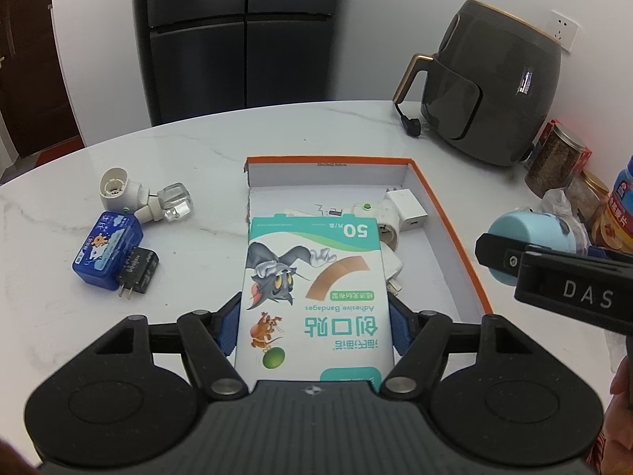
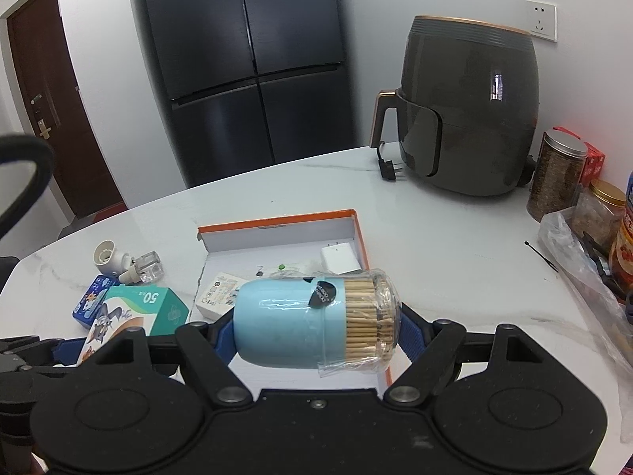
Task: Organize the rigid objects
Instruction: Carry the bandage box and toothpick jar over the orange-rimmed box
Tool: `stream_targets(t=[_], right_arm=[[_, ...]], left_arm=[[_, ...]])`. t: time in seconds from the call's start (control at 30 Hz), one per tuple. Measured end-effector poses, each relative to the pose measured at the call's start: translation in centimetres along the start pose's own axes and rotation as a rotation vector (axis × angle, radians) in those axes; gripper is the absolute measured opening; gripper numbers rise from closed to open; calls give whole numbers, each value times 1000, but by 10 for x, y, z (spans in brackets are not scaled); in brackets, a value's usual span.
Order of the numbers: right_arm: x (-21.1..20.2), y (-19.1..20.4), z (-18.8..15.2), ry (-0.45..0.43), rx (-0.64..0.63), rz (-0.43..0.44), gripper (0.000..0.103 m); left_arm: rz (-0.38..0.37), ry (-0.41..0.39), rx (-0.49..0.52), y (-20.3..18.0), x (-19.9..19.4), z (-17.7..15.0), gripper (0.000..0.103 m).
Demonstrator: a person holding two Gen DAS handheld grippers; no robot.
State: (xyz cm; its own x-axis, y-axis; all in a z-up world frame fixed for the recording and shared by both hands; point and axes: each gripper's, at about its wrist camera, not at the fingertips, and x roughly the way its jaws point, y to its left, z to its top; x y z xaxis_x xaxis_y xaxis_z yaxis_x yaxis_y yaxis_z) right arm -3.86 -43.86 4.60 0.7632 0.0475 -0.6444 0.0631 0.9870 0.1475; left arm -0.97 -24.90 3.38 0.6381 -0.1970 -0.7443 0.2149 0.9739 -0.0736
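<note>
My left gripper (image 1: 314,318) is shut on a teal-and-white box of adhesive bandages (image 1: 314,293), held above the near end of the orange-rimmed cardboard tray (image 1: 447,213). A white charger (image 1: 407,208) and other white plugs lie in the tray. My right gripper (image 2: 314,326) is shut on a light blue toothpick holder (image 2: 285,324) lying sideways, its clear cap full of toothpicks (image 2: 362,318), over the tray's near right part (image 2: 362,245). In the left wrist view the holder (image 1: 518,233) shows at the right edge, and the bandage box (image 2: 130,312) shows at the left of the right wrist view.
Left of the tray lie a white plug with a clear cube (image 1: 146,198), a blue box (image 1: 105,253) and a black plug (image 1: 136,273). A dark air fryer (image 1: 490,87) stands at the back right, with jars (image 2: 560,174) and a plastic bag (image 2: 573,261) along the right edge.
</note>
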Motion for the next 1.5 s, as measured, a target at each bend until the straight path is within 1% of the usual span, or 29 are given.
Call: stream_targets(t=[0.6,1.0,1.2,1.5], right_arm=[[-4,-14,-8,11,14,-24,92],[-9,-13,-13,9,15,-21,92],[-9,-12,-7,4,10,-13,92],[0,-12,6,-3,6,-2,92]], left_arm=[[-32,17,30,-17,3,-7,72],[-30,14,33,-18,0,-10,72],[-25,8,28,-18,0,-7,72],[-18,-5,24,-17,3,5,72]])
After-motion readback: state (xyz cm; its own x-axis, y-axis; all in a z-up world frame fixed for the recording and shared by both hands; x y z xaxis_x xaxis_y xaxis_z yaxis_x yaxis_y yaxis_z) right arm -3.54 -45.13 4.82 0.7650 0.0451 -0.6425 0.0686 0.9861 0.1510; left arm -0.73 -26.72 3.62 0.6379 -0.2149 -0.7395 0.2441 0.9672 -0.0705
